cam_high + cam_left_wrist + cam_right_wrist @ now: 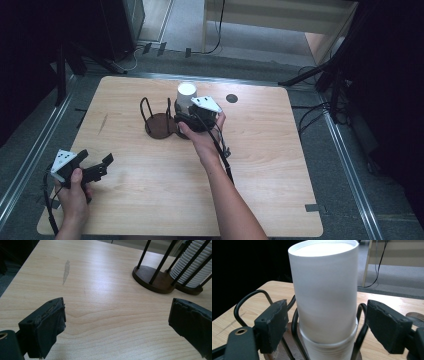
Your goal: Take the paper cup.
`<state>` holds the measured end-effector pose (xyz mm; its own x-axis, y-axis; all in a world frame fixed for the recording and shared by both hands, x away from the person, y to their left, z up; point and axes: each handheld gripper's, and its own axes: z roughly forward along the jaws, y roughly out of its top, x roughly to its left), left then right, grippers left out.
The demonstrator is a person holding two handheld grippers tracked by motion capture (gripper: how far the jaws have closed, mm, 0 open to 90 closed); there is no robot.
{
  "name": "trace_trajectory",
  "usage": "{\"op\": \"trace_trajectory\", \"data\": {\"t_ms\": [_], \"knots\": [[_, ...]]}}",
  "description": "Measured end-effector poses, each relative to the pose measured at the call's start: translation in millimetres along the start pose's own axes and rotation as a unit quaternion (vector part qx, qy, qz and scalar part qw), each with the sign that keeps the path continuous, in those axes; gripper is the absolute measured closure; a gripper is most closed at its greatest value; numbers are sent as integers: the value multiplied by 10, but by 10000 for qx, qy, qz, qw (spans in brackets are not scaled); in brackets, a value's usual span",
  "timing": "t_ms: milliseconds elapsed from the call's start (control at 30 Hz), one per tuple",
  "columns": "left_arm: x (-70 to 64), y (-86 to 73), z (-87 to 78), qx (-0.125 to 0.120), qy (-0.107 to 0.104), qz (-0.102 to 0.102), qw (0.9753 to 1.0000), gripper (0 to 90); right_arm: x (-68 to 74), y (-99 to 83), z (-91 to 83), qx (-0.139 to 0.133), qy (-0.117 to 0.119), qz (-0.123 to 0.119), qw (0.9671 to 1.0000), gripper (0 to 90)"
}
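Note:
A dark two-bay wire holder stands on the wooden table. Its right bay carries a stack of white cups; its left bay is bare. In the right gripper view the topmost white cup sits upside down over the ribbed stack. My right gripper is open, one jaw on each side of that cup, with a gap to it on both sides. My left gripper hovers open over the table's near left part, nothing between its jaws. The cup stack lies ahead of it to the right.
A small dark disc lies on the table behind the holder, to its right. A pale scuff mark marks the wood on the left. Metal rails and cables run along the table's sides on the floor.

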<state>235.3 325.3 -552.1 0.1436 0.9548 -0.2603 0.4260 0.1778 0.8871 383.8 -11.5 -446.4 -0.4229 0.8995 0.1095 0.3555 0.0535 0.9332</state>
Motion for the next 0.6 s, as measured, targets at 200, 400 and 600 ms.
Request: {"op": "trace_trajectory", "data": {"t_ms": [200,400,600], "knots": [[10,1,1,6,-14,-38,10000,14,61,-7,82,-6,-124,-111,9999,217],[16,4,4,14,-6,-56,10000,14,58,17,149,-37,-203,-5,9998,224],[31,3,1,2,-38,-109,9999,14,65,10,261,-15,-308,-56,9995,228]]}}
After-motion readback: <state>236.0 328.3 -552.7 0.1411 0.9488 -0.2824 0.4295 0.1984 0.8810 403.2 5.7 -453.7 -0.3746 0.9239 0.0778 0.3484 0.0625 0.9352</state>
